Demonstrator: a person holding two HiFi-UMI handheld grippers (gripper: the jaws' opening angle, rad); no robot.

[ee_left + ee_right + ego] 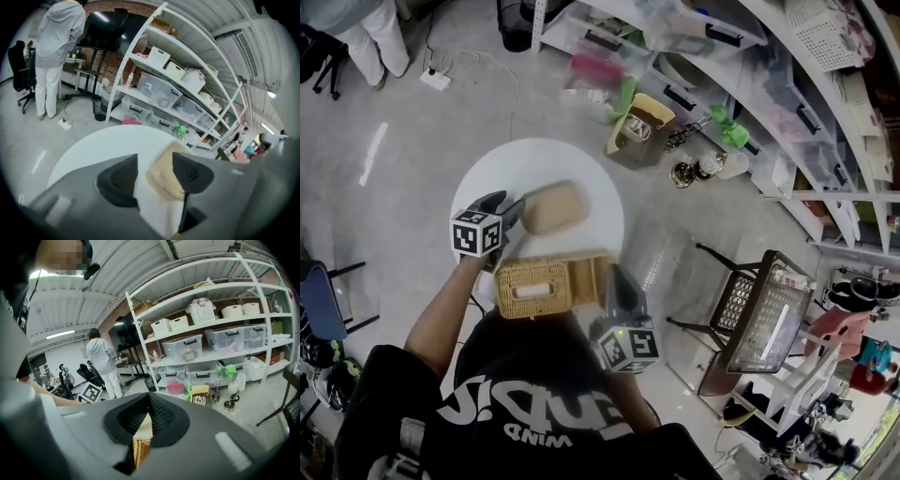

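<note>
Head view showed a wicker box [546, 286] on the near edge of a round white table [534, 159]. Its slotted face was turned up. A tan panel [555, 206] lay flat just beyond it, apart from the box.

The right gripper [614, 281] had its jaws pressed almost together on the box's right-hand wall. In the right gripper view a strip of weave showed pinched between the pads. That grip on a thin wall probably served to steady the light box, so it would not slide on the smooth tabletop.

The left gripper [517, 214] came at the panel from its left end. Left gripper view showed its jaws spread apart with the panel's edge standing between them. The panel was against one pad, while a sliver of white table showed between it and the other. So the gripper bracketed the panel but was not clamped on it. The low, nearly level approach suited a flat piece that can only be taken by its rim.

Past the table stood white shelves [187, 93] stacked with bins and baskets. A person in pale clothes [56, 51] was well off by a desk.
</note>
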